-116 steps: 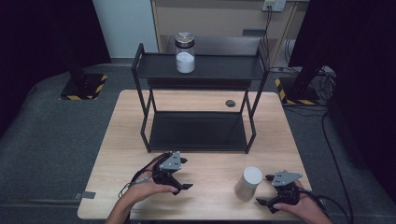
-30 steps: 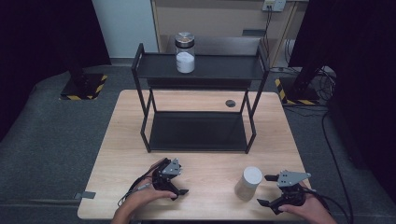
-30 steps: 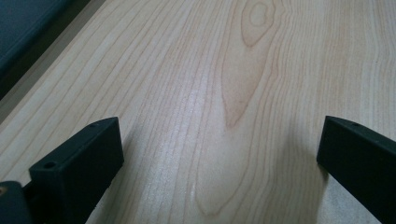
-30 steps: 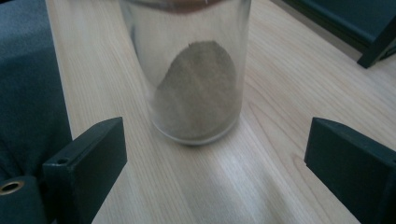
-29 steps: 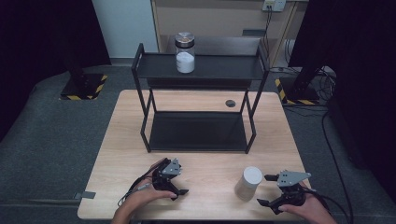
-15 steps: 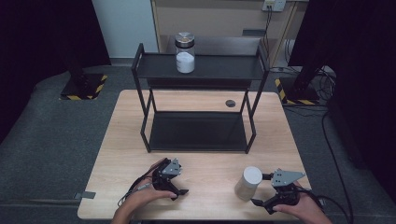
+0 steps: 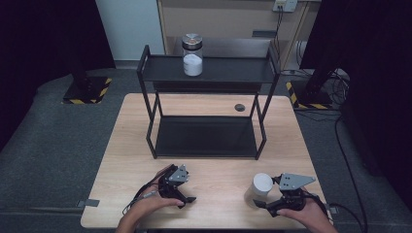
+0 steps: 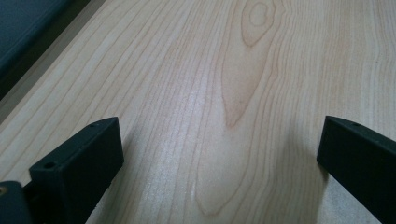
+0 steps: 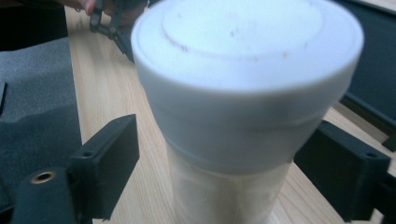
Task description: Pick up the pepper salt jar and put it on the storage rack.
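The white-lidded jar [image 7: 261, 190] stands upright on the table [image 7: 214, 102] in front of the black shelf rack [image 7: 208, 82], toward its right end and near the table's front edge. The right gripper [image 7: 266, 204] has it between wide-apart jaws, neither pad touching yet, so the grasp looks not yet made and any lifting is left to do. The left gripper [image 7: 187, 199], before the rack's left half, rests over bare wood with jaws spread, holding nothing. A metal-lidded jar [image 7: 192, 54] sits on the rack's top shelf.
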A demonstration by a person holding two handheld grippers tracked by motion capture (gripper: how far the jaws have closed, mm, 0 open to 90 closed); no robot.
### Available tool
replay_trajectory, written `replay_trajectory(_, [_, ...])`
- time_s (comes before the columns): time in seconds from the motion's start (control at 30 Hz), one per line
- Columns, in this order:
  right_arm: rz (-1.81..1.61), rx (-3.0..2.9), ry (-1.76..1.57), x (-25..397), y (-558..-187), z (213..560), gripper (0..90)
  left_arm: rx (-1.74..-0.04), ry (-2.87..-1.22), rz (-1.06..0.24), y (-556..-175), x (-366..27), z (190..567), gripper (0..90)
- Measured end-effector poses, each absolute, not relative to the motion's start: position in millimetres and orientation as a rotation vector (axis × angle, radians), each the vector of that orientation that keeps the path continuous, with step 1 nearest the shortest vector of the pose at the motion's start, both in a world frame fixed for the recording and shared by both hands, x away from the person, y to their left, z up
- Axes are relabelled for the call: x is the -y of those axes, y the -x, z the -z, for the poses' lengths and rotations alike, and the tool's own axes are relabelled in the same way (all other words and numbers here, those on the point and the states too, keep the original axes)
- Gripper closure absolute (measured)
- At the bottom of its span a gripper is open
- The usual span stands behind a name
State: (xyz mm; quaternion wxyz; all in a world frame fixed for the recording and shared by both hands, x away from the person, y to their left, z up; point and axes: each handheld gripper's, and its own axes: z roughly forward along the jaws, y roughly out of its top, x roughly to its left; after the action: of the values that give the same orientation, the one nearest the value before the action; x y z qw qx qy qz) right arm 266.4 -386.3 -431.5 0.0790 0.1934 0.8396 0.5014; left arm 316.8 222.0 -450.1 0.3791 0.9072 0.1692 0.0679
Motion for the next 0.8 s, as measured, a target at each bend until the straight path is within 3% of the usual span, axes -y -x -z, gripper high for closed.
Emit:
replay_trajectory(0.53, [-1.562, -2.450, -0.602, 387.2, -264.6, 433.4, 31.9, -0.432, -2.318, -0.174, -316.7, -222.0, 450.1, 0.0])
replay_trajectory(0.8, [-1.573, -2.430, -0.603, 388.3, -262.4, 434.8, 34.2, -0.432, -2.318, -0.174, -316.7, -222.0, 450.1, 0.0])
